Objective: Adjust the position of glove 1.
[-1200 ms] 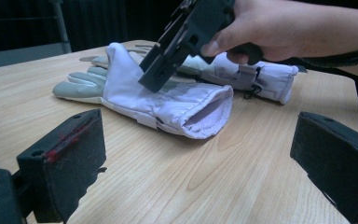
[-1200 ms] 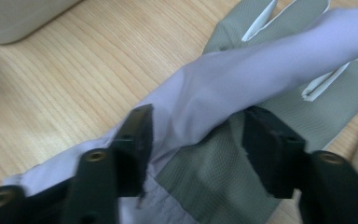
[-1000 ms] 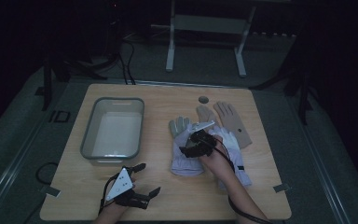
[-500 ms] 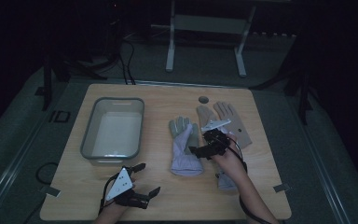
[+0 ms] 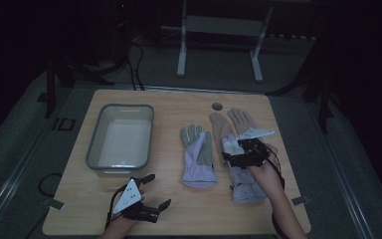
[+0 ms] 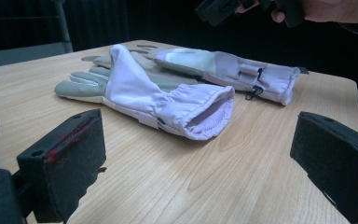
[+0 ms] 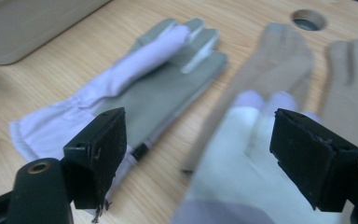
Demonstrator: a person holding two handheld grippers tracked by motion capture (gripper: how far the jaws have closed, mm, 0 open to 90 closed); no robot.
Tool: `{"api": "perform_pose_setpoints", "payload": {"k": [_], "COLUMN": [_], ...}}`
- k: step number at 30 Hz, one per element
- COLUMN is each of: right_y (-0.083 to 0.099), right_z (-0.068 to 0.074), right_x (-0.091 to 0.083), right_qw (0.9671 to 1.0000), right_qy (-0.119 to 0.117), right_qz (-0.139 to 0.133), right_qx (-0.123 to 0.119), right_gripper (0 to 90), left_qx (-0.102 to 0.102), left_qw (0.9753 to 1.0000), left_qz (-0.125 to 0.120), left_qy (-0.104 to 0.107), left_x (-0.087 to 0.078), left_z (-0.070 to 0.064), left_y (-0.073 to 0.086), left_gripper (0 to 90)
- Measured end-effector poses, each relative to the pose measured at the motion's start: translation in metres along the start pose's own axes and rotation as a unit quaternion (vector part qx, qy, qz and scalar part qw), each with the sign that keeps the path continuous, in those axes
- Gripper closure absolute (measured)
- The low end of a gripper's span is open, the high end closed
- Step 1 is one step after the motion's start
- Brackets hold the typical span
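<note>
In the high view, the right tongs (image 5: 242,153) hover with jaws spread wide just over the right-hand glove (image 5: 242,174), which lies right of centre on the worktop (image 5: 179,107). Beneath it lies a tan glove (image 5: 234,122), largely covered; how much they overlap is hard to judge. The left-hand glove (image 5: 197,157) lies at the centre, and the left tongs (image 5: 146,196) rest wide open at the lower left, near the grey tub (image 5: 122,142).

In the left gripper view, the left-hand glove (image 6: 158,95) sits mid-frame with its cuff gaping toward the camera. It looks soft, light and floppy, so a pinch on the gathered cuff should hold best. The right-hand glove (image 6: 233,70) lies behind it.

In the right gripper view, the right-hand glove (image 7: 242,154) is blurred at the lower centre between the open jaws. Its cuff is cut off at the bottom edge.
</note>
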State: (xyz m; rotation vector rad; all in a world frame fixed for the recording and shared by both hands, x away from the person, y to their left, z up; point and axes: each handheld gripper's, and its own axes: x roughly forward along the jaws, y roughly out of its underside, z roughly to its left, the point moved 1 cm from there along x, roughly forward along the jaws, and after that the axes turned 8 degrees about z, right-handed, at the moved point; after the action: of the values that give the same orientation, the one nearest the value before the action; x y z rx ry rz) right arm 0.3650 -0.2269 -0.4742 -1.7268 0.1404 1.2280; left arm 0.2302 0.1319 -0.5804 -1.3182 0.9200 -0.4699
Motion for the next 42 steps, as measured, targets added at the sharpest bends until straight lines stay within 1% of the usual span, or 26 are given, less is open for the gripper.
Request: {"api": "perform_pose_setpoints", "payload": {"k": [4,6,7,8,10,11,13,14,16,17,18,19,21,22,23,25,26,28,30,31,33,34,36,37,40,42], "right_y": [0.01,0.015,0.018,0.021,0.026,0.028,0.034,0.037,0.044,0.047,0.05,0.053,0.059,0.061,0.061,0.066,0.068,0.071,0.074,0.075,0.077,0.078,0.08,0.081,0.083,0.084], "right_z": [-0.013,-0.019,-0.021,-0.022,-0.026,-0.029,-0.031,-0.032,-0.031,-0.031,-0.032,-0.033,-0.032,-0.031,-0.031,-0.029,-0.029,-0.03,-0.03,-0.031,-0.033,-0.033,-0.032,-0.031,-0.029,-0.026], "right_x": [-0.009,-0.013,-0.015,-0.018,-0.021,-0.022,-0.021,-0.021,-0.022,-0.022,-0.02,-0.018,-0.01,-0.007,-0.007,0.001,0.004,0.01,0.017,0.021,0.025,0.027,0.029,0.029,0.027,0.025], "right_qw": [0.9995,0.9989,0.9986,0.9985,0.9974,0.9973,0.997,0.9973,0.998,0.998,0.998,0.9981,0.9988,0.9989,0.9989,0.9988,0.9987,0.9984,0.9979,0.9974,0.9967,0.9966,0.9971,0.9972,0.9962,0.9959], "right_qy": [-0.002,-0.001,0.012,0.017,0.008,0.002,0.013,0.007,0.033,0.03,0.015,0.006,0.007,0.002,0.002,0.002,0.0,0.0,0.007,0.012,0.006,0.007,0.001,-0.002,-0.014,-0.008], "right_qz": [-0.013,-0.013,-0.014,-0.017,-0.027,-0.027,-0.015,-0.012,-0.018,-0.017,-0.018,-0.012,0.011,0.017,0.017,0.032,0.034,0.042,0.055,0.061,0.068,0.07,0.065,0.062,0.058,0.054], "right_qx": [0.029,0.046,0.05,0.05,0.067,0.068,0.075,0.072,0.051,0.053,0.059,0.06,0.046,0.043,0.043,0.038,0.037,0.038,0.034,0.035,0.043,0.042,0.041,0.043,0.063,0.072], "right_gripper": [14.6,12.8,12.4,11.7,10.4,10.4,11.1,16.1,27.6,32.0,34.7,38.0,39.0,38.3,38.3,37.6,36.1,36.0,35.2,34.6,34.9,36.3,42.7,47.6,61.4,63.0], "left_qx": [-0.001,-0.002,-0.002,-0.001,-0.001,-0.001,0.0,0.0,-0.002,-0.002,-0.002,-0.002,-0.001,-0.001,-0.001,-0.001,-0.003,-0.004,-0.005,-0.006,-0.005,-0.004,-0.003,-0.003,-0.003,-0.003], "left_qw": [1.0,1.0,1.0,1.0,1.0,1.0,1.0,1.0,1.0,1.0,1.0,1.0,1.0,1.0,1.0,1.0,1.0,1.0,1.0,1.0,1.0,1.0,1.0,1.0,1.0,1.0], "left_qz": [0.0,0.0,0.0,0.0,0.0,0.0,0.0,0.0,0.0,0.0,0.0,0.0,0.0,0.0,0.0,0.0,0.0,-0.001,-0.001,-0.002,-0.001,0.0,0.0,0.0,0.001,0.001], "left_qy": [0.0,0.0,0.0,0.0,0.0,0.0,0.0,0.0,0.0,0.0,0.0,-0.001,-0.001,-0.001,-0.001,-0.001,0.0,0.0,0.001,0.001,0.001,0.001,0.001,0.001,0.001,0.0], "left_x": [0.0,0.0,0.0,0.0,0.0,0.0,0.0,0.0,0.0,0.0,0.0,0.0,0.0,0.0,0.0,0.0,0.0,0.0,0.0,0.0,0.0,0.0,0.0,0.0,0.0,0.0], "left_z": [0.0,0.0,0.0,0.0,0.0,0.0,0.0,0.0,0.0,0.0,0.0,0.0,0.0,0.0,0.0,0.0,0.0,0.001,0.001,0.001,0.001,0.001,0.0,0.0,0.0,0.0], "left_y": [0.0,0.0,0.0,0.0,0.0,0.0,0.0,0.0,0.0,0.0,0.0,0.0,0.0,0.0,0.0,0.0,0.0,0.0,0.0,0.0,0.0,0.0,0.0,0.0,0.0,0.0], "left_gripper": [3.5,3.5,3.5,3.5,3.5,3.5,3.5,3.5,3.5,3.5,3.5,3.5,3.5,3.5,3.5,3.5,3.5,3.5,3.5,3.5,3.5,3.5,3.5,3.5,3.5,3.5]}}
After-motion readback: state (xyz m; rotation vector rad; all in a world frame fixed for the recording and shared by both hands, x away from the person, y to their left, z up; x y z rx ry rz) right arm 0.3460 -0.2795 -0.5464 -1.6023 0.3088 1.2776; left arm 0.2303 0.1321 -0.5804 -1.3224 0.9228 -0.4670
